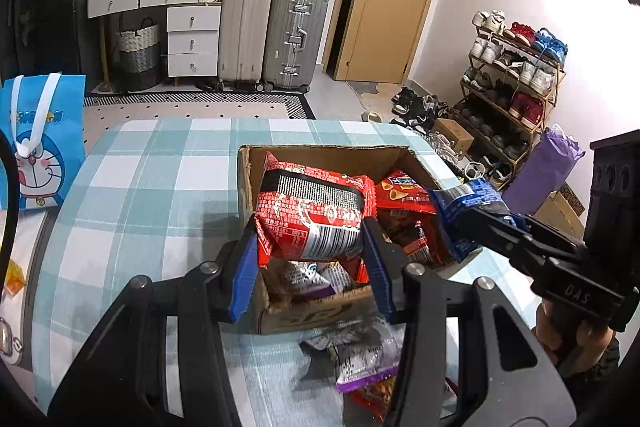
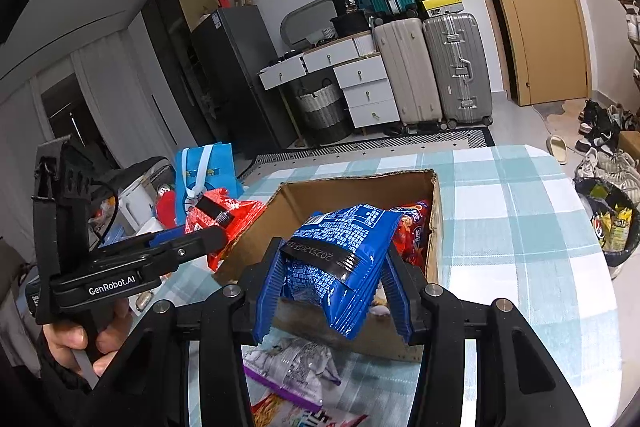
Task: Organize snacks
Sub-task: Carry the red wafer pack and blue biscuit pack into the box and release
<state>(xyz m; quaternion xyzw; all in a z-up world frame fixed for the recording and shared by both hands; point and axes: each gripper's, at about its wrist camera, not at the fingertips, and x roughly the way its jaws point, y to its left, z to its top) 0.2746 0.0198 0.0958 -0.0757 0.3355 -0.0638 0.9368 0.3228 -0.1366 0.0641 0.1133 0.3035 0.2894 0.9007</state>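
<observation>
Crosswise, red packet – left gripper, over box

A red snack packet, crinkled with a silver barcode panel, hangs pinched between my left pads above the open cardboard box. The blue snack packet, creased and tilted, sits clamped in my right pads over the box's near edge. At six o'clock of the box, a purple-and-silver packet lies flat on the checked cloth.

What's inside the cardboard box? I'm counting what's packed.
Inside the cardboard box: orange-red snack packets and a purple-trimmed packet. Held packets cover the rest.
</observation>
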